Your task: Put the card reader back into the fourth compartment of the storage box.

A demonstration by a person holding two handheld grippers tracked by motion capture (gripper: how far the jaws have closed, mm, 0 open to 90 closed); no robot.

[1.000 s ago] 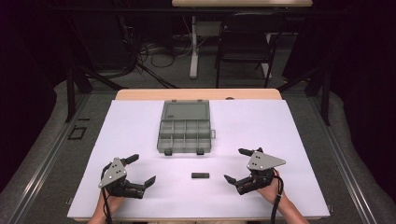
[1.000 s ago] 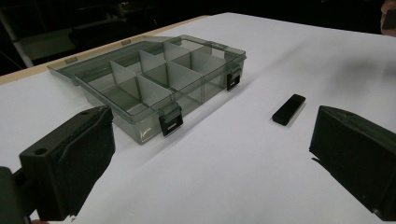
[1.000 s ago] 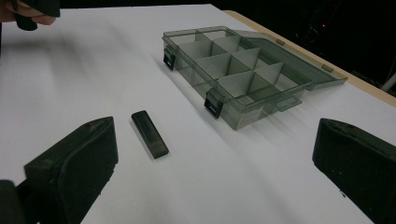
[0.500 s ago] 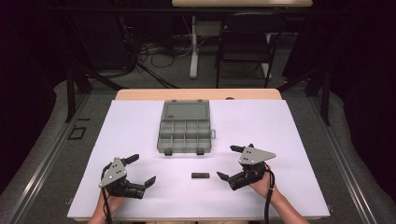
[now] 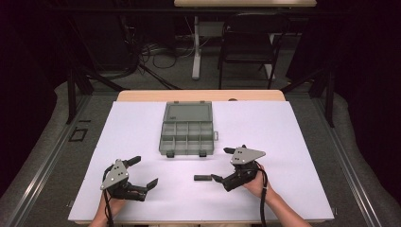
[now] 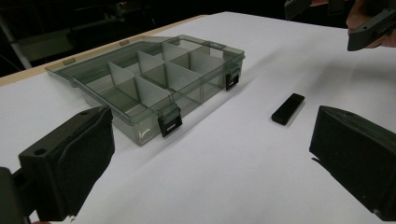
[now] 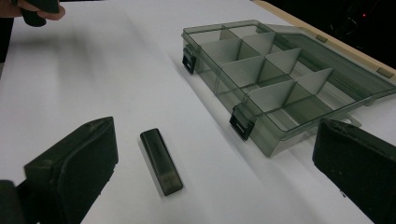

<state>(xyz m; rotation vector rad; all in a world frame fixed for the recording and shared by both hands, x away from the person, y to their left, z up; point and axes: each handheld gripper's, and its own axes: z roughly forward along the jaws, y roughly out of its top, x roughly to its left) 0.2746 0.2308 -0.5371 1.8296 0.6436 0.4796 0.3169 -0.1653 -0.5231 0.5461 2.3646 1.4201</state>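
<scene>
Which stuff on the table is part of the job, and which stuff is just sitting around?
Part of the job:
- small black stick, lying flat on the white table
- right gripper, open, close to the stick
- grey compartment box, lid open, compartments look empty

Just sitting around:
- left gripper, open, off to the side
- chair behind the table

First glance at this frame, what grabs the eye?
The open grey compartment box at the middle of the white table, lid folded back, its visible compartments empty. Nearer the person, a small black stick lies flat; the right gripper sits just beside it with jaws wide open, while the left gripper rests open at the near left.
</scene>
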